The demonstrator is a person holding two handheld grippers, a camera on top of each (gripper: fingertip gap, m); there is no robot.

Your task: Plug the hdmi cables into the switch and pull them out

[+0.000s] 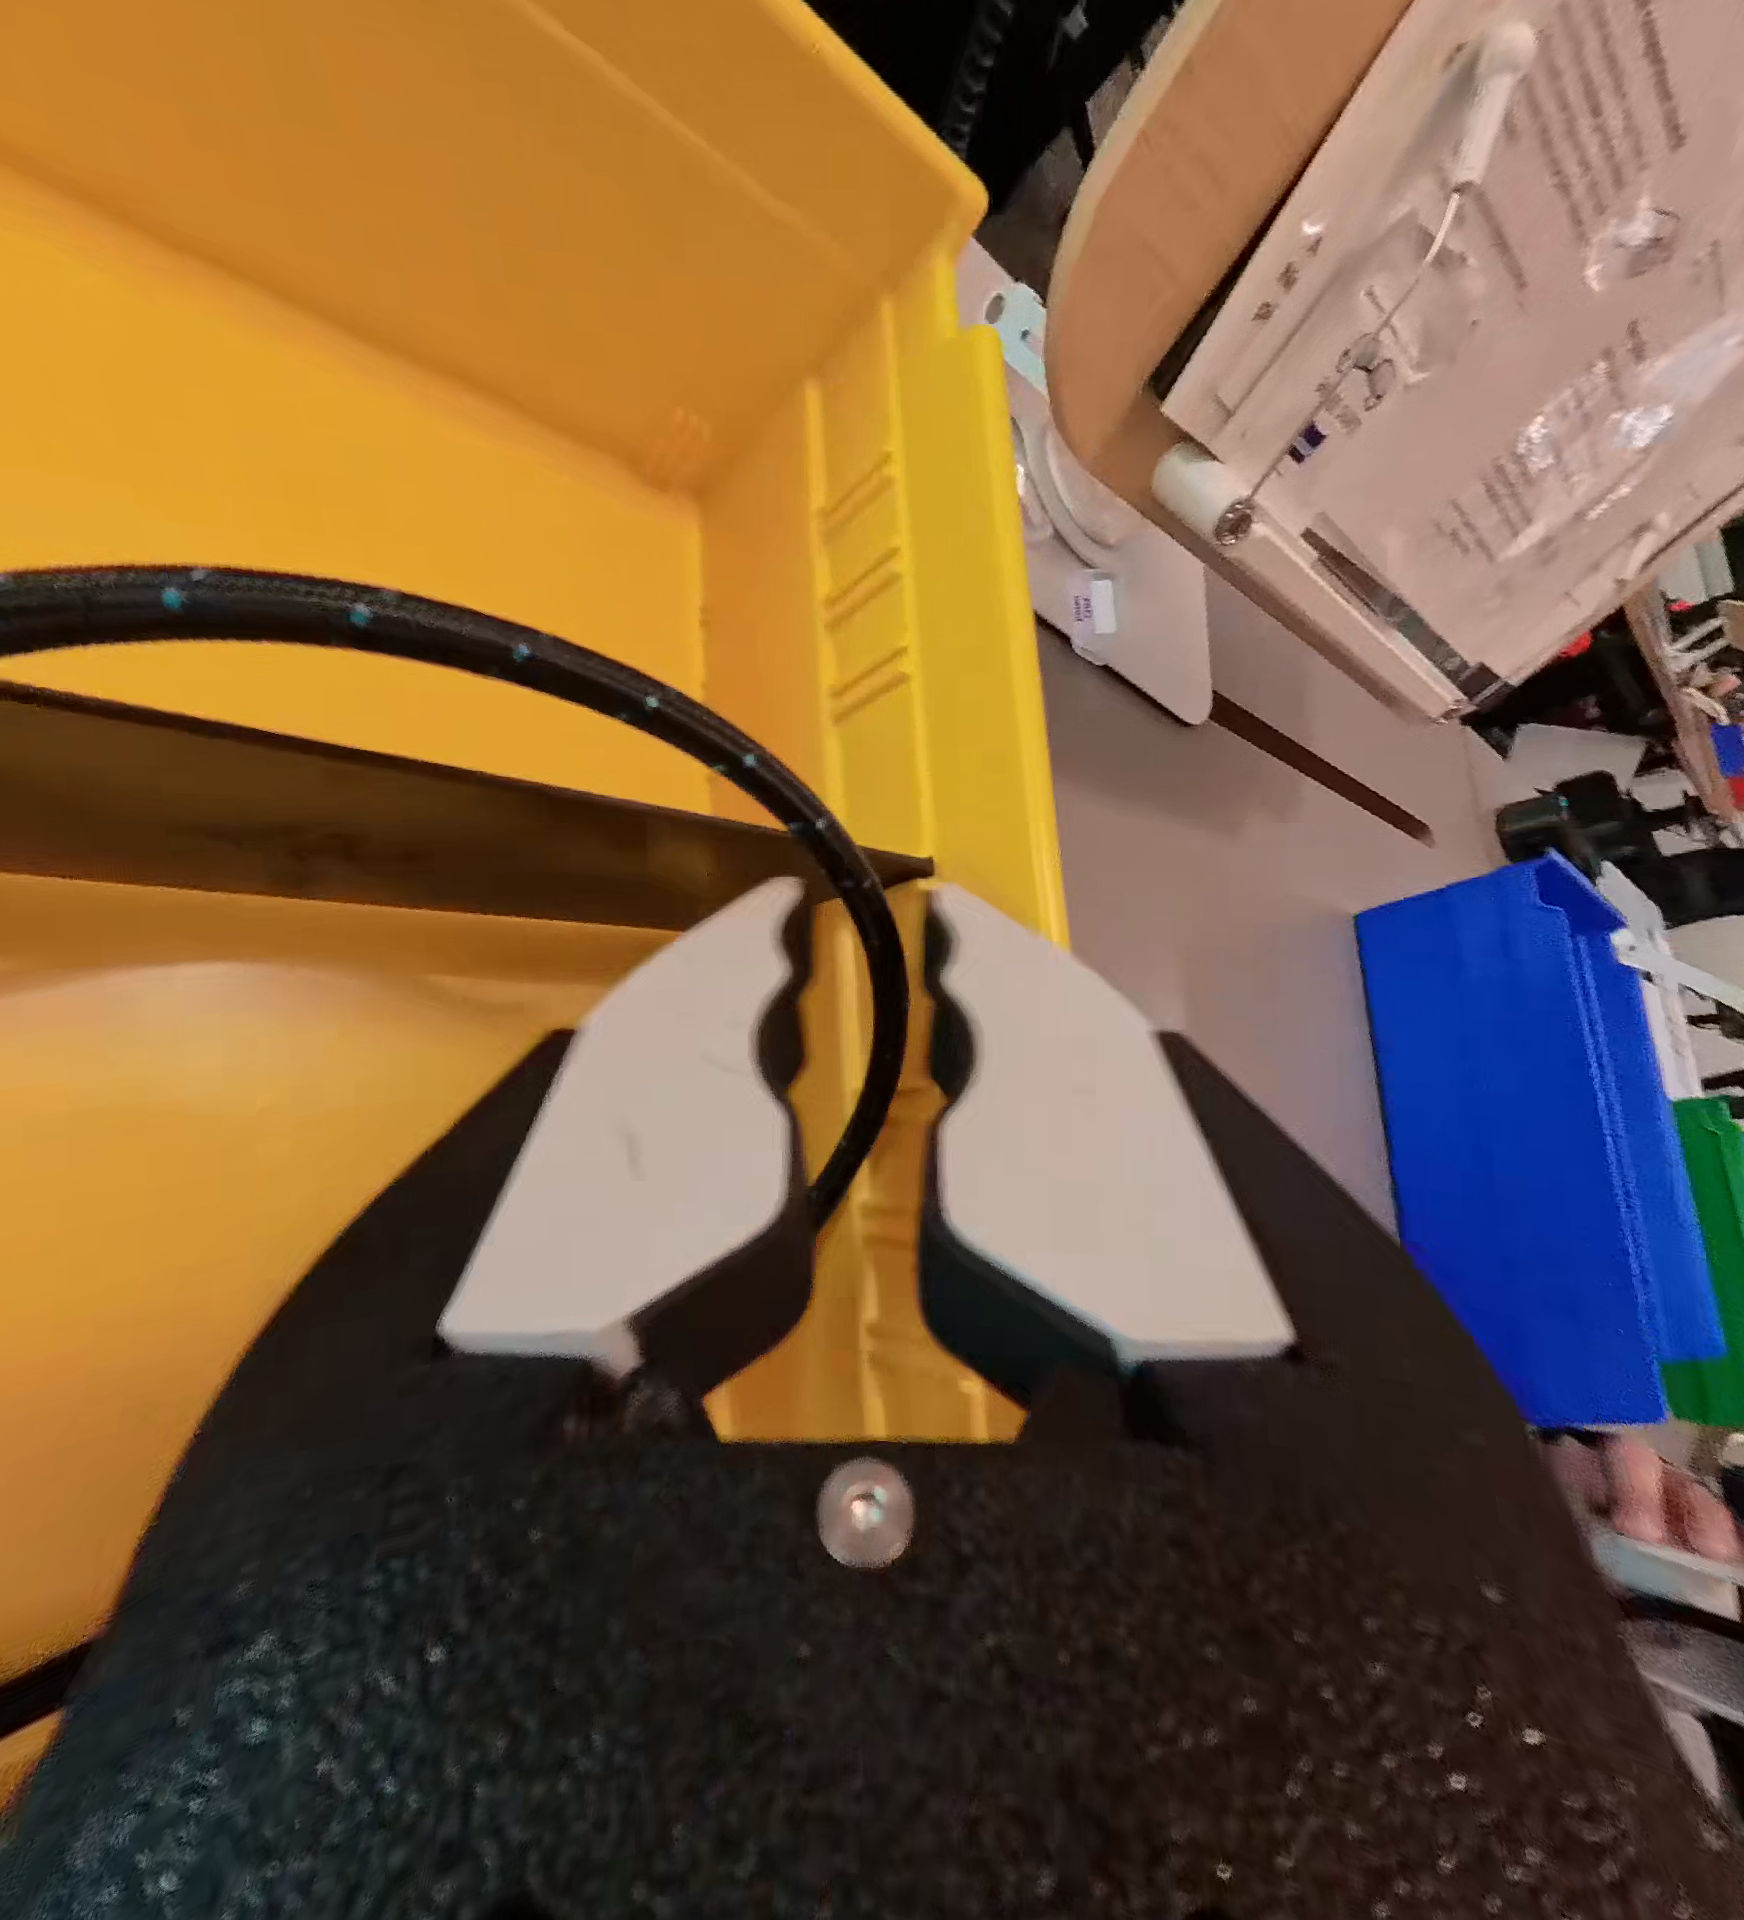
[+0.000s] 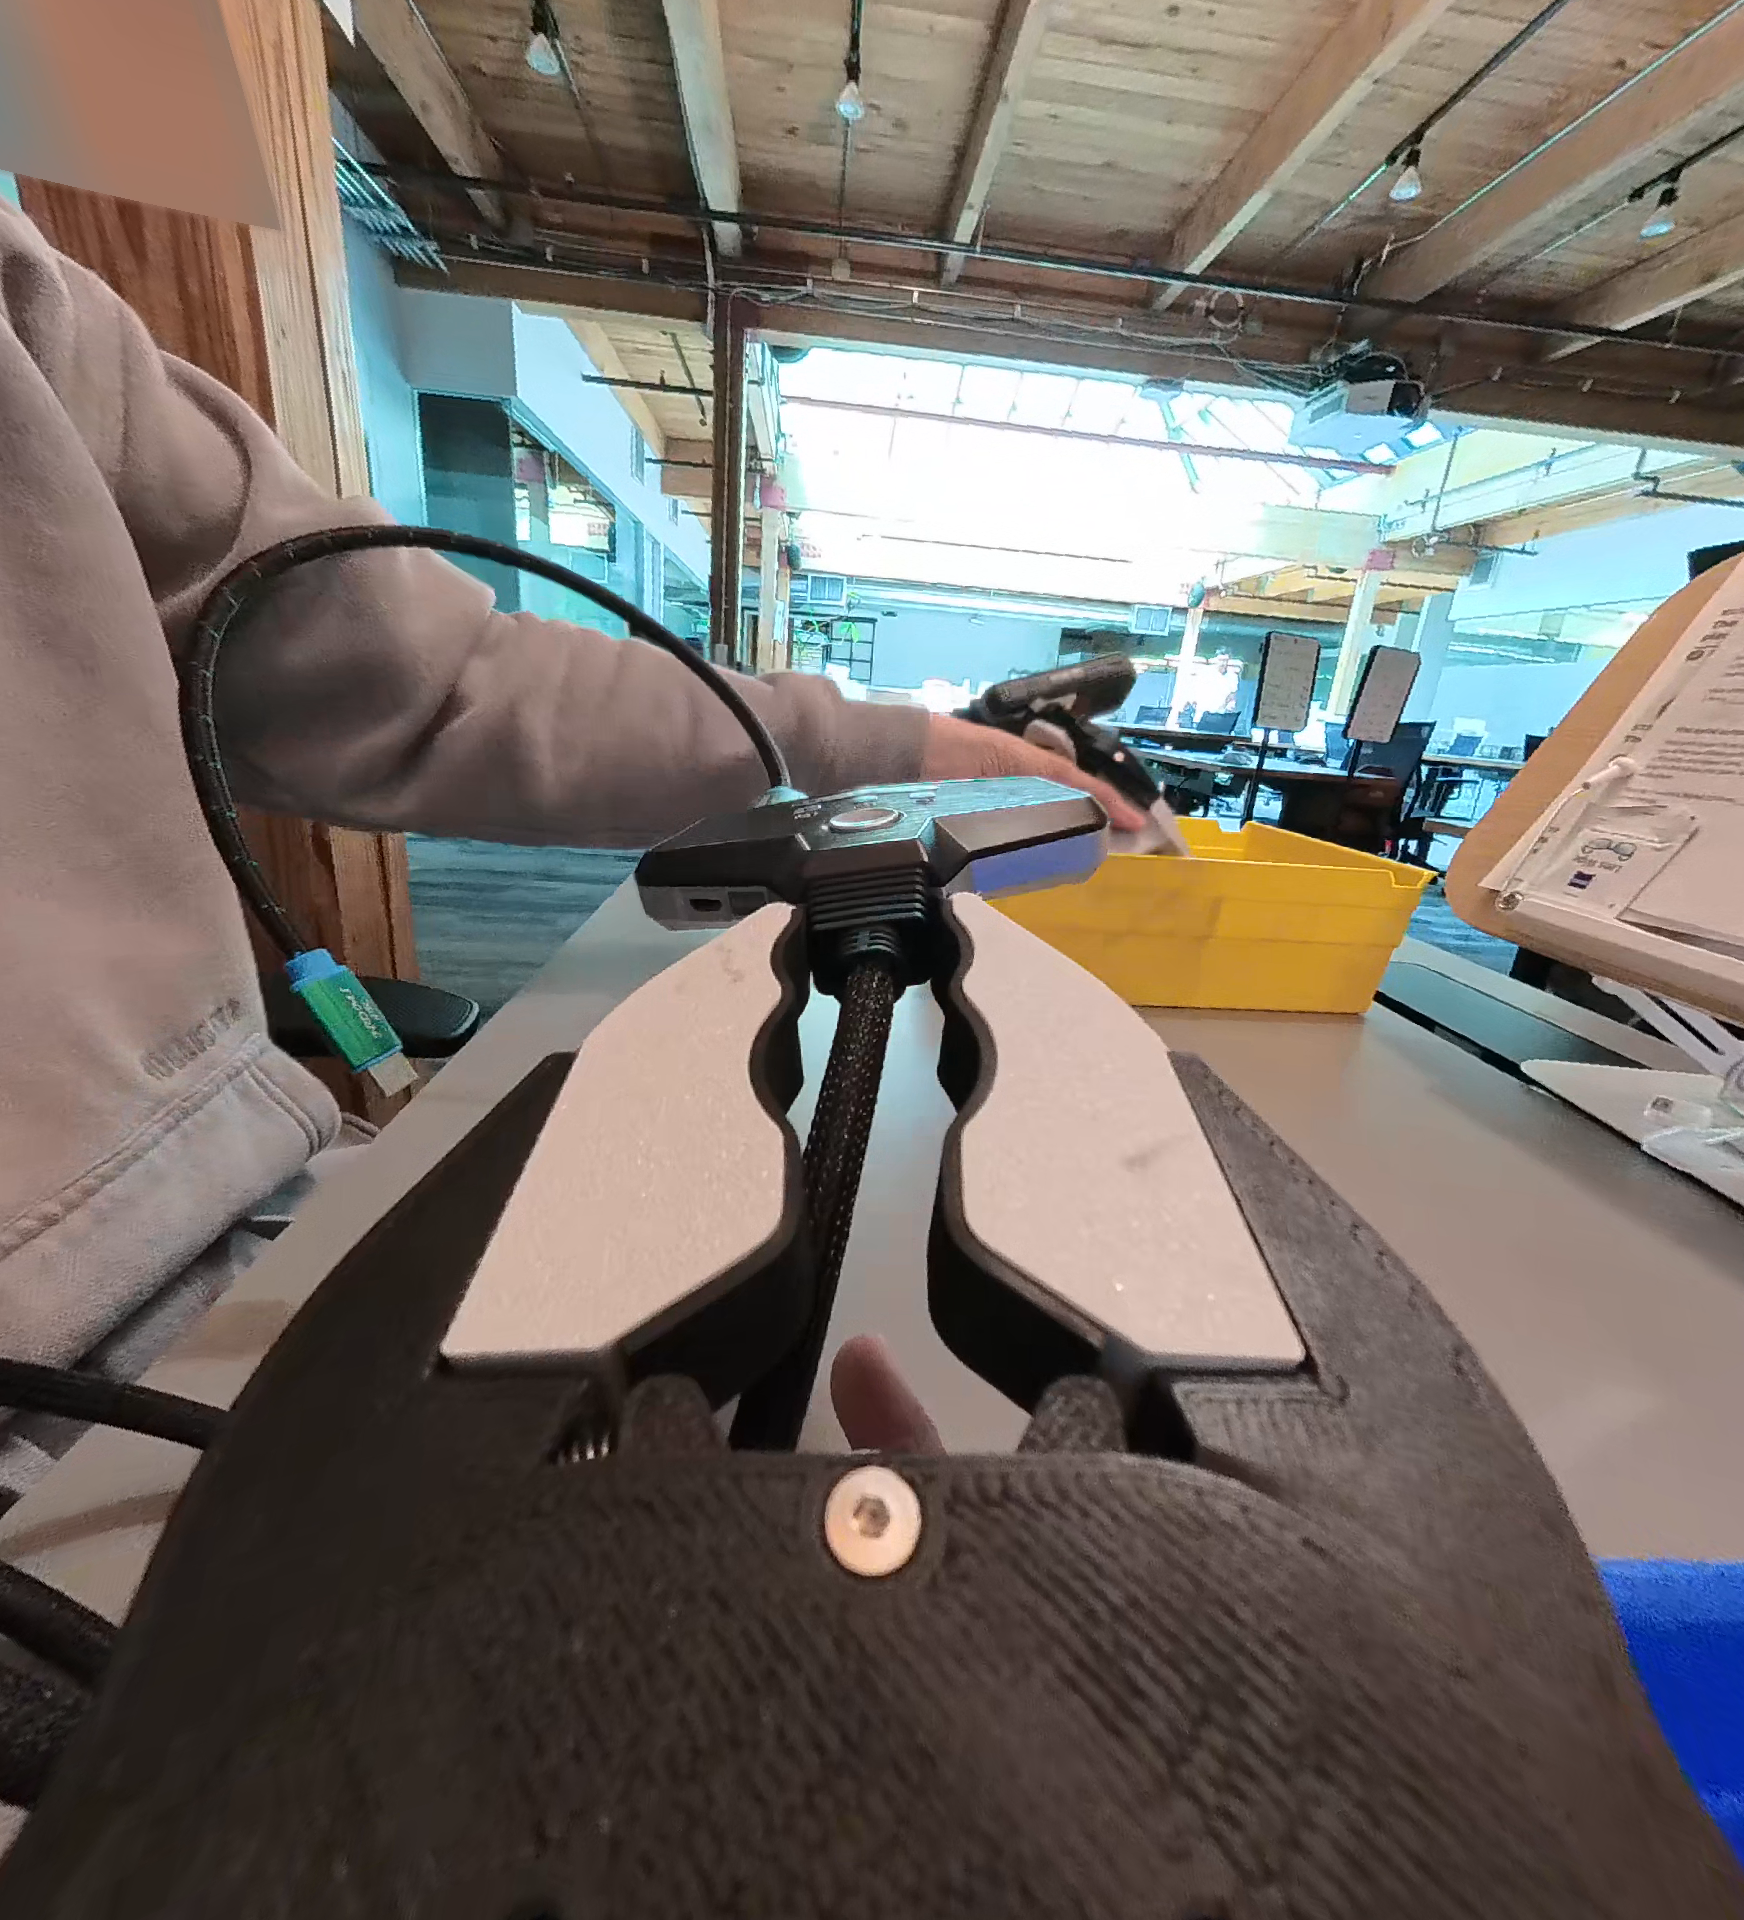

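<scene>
My right gripper (image 2: 868, 925) is shut on the ribbed cable collar of the black HDMI switch (image 2: 878, 831) and holds it above the grey table (image 2: 1367, 1195). The switch's own braided cable (image 2: 837, 1143) runs back between the fingers. Another black cable (image 2: 213, 665) loops from the switch's far side and ends in a green and blue plug (image 2: 348, 1013) hanging free. My left gripper (image 1: 863, 914) hovers over a yellow bin (image 1: 432, 312), jaws a narrow gap apart. A black speckled cable (image 1: 639, 696) arcs between its fingers unpinched. The left gripper also shows far off (image 2: 1055, 707).
The yellow bin (image 2: 1211, 935) stands at the table's far side, with a black divider (image 1: 276, 821) inside. Blue (image 1: 1512, 1143) and green (image 1: 1720, 1247) bins stand to the side. A document stand (image 2: 1678, 779) is on the right. A person's grey sleeve (image 2: 432, 707) crosses the left. More black cables (image 2: 16, 1392) lie near.
</scene>
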